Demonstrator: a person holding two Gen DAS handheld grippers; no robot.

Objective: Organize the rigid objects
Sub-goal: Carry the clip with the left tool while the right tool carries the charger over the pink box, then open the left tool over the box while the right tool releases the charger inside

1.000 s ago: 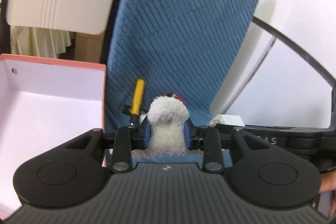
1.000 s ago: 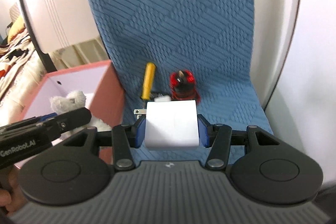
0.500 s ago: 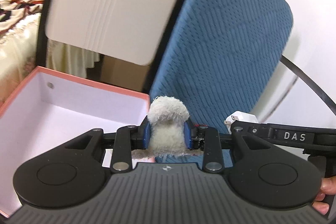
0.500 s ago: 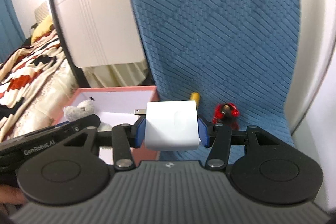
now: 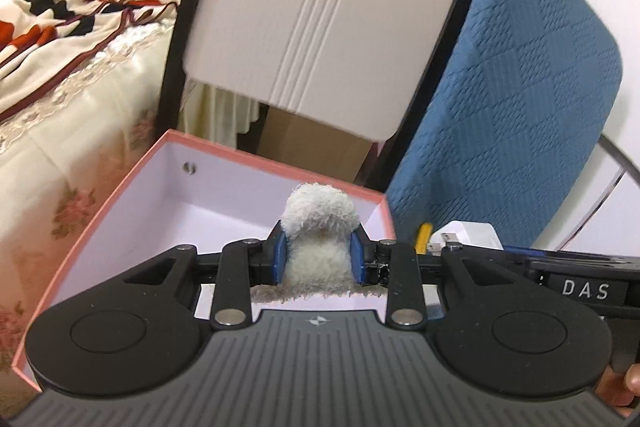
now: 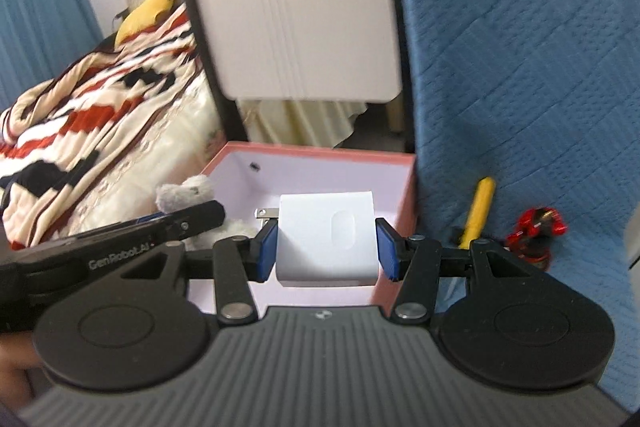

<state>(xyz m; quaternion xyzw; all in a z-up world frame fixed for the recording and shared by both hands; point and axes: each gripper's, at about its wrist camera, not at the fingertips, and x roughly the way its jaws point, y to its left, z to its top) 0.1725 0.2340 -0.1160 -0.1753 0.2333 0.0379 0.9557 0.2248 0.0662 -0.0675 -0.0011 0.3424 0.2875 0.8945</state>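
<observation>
From the left wrist we read "DAS" in white letters on the black body of the right gripper [image 5: 460, 247] at the right edge. Our left gripper [image 5: 319, 259] is clenched on a shaggy white plush toy [image 5: 318, 227], its blue pads pressed into the fur, held over the open pink box [image 5: 120, 195] with its smooth pale lilac inside. Just beyond the box stands the blue quilted chair [image 5: 520, 107], and a ribbed beige panel [image 5: 320, 7] lies behind.

From the right wrist, "GenRobot.AI" is printed on the left gripper [image 6: 208, 215]. Our right gripper [image 6: 327, 243] grasps a smooth white plug adapter [image 6: 326, 239], metal prong pointing left, above the box [image 6: 320, 155]. On the chair seat [image 6: 520, 67] lie a yellow-handled screwdriver [image 6: 478, 209] and a blurred red toy [image 6: 536, 227]
</observation>
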